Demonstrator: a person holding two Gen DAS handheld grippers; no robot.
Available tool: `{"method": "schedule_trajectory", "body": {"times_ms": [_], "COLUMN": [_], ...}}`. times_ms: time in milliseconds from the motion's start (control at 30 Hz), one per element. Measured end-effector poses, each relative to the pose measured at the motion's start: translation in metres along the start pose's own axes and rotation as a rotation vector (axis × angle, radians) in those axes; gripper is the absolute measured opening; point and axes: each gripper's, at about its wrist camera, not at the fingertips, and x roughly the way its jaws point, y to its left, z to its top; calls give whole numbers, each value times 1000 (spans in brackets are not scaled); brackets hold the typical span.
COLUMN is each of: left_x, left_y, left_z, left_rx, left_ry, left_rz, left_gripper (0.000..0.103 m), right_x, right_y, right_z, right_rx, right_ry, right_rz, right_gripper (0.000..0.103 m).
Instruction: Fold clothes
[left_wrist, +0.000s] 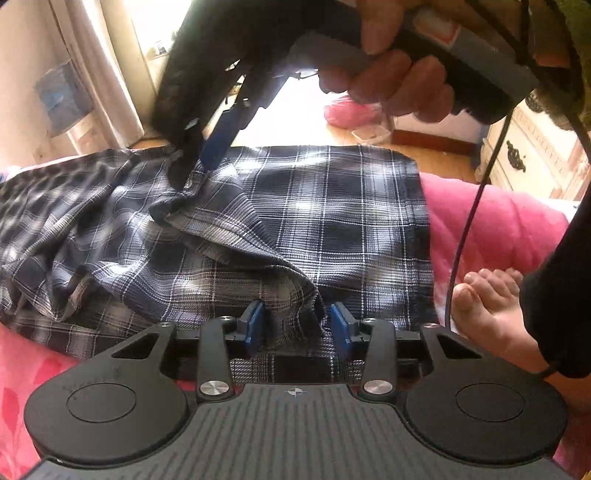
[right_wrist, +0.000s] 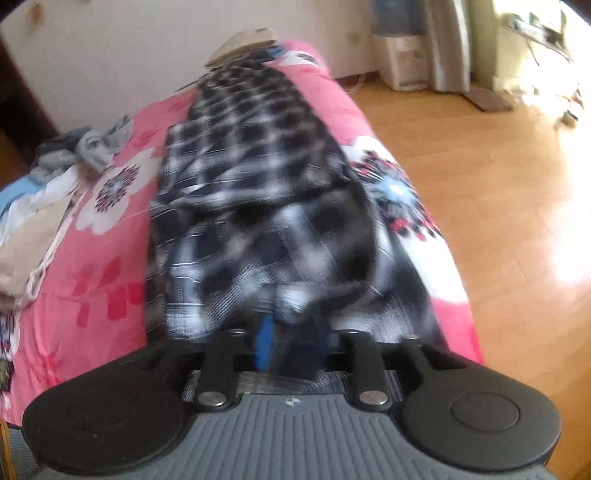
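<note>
A: Where was the plaid shirt (left_wrist: 295, 221)?
B: Spread on the pink quilt (left_wrist: 498, 229).
A: Left gripper (left_wrist: 297, 325)?
B: Jaws apart, a fabric ridge between them, pads not pressing.
A: Right gripper (left_wrist: 195, 166)?
B: Tips at a shirt fold; grip state could not be determined.

A bed (right_wrist: 66, 295) carries everything, covered by a pink quilt (left_wrist: 491, 229) printed with large white and red flowers. A dark blue and white plaid shirt (right_wrist: 258, 177) lies lengthwise along the middle of the quilt, rumpled, with a fold of cloth raised at its near end. By the bed's left edge in the right wrist view sits a loose heap of clothes (right_wrist: 55, 173) in grey, pale blue and beige. A bare foot (left_wrist: 487, 306) rests on the quilt just beside the shirt's edge. A flat tan item at the far end is too blurred to identify.
</note>
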Motion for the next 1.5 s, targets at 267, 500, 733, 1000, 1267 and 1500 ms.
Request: {"method": "schedule_trajectory", "body": {"times_ms": [267,500,733,1000,1267,1500], "left_x": [-1,-1,-3,-5,-19,-50], "left_y": [-4,-5,-7,-7,-9,-18], "left_z": [0,-3,-5,-4,-7,-10], "left_rx": [11,7,7,2,-19,115], "left_ry": [3,-7,-14,-24,-50,-97], "left_rz": [11,20,27,35,72,5], "left_gripper": [40,40,40,20,5,4], "right_x": [26,52,50,60,23,-23], "right_y": [-2,-49,-70,-96,-105,-118], "right_z": [7,4,-4,-21,-22,-20], "right_rx": [209,652,876,1055,939,768], "right_ry": [158,180,111,95,33,22], "right_rz": [112,218,213,254,298,258], "right_gripper": [45,45,39,20,4,4]}}
